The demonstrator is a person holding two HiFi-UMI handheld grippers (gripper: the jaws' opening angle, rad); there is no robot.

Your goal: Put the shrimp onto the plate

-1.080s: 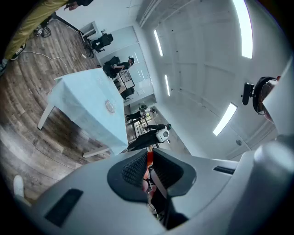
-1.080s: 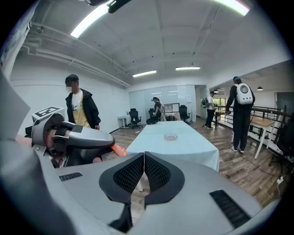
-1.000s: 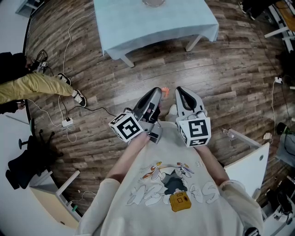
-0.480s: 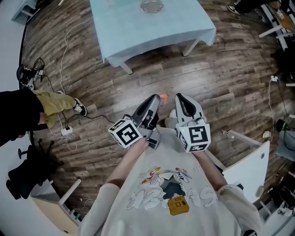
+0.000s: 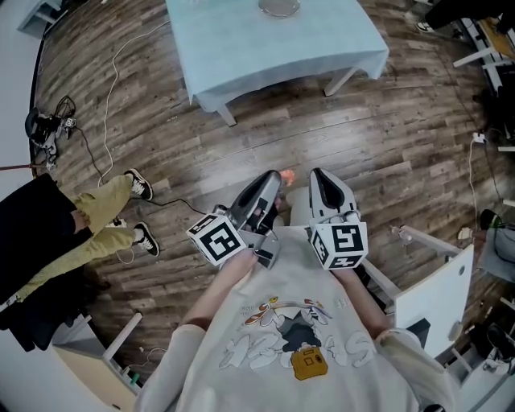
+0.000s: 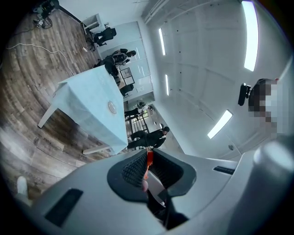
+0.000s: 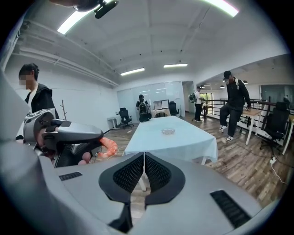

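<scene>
Over wood floor (image 5: 402, 137), well short of the worktop (image 5: 265, 48) bearing the plate (image 5: 279, 6), held the shrimp (image 5: 288, 175) clamped in the left gripper (image 5: 271, 176), likely for carrying there, right gripper (image 5: 317, 174) closed, empty.

Dark, streaked wood-plank floor (image 5: 402, 145) throughout. On it a table (image 5: 241, 48) draped in pale blue cloth, white legs showing below the hem. White desk panel (image 5: 426, 298) at lower right, pale cabinet (image 5: 84, 354) at lower left. White walls (image 7: 82, 98) and white beamed ceiling (image 7: 151, 41), lit by long strip lights (image 7: 133, 71). Glazed partition (image 7: 158, 97) at the far end, black office chairs (image 7: 123, 114) in front of it. Dark railing (image 7: 259, 112) along the right side.
</scene>
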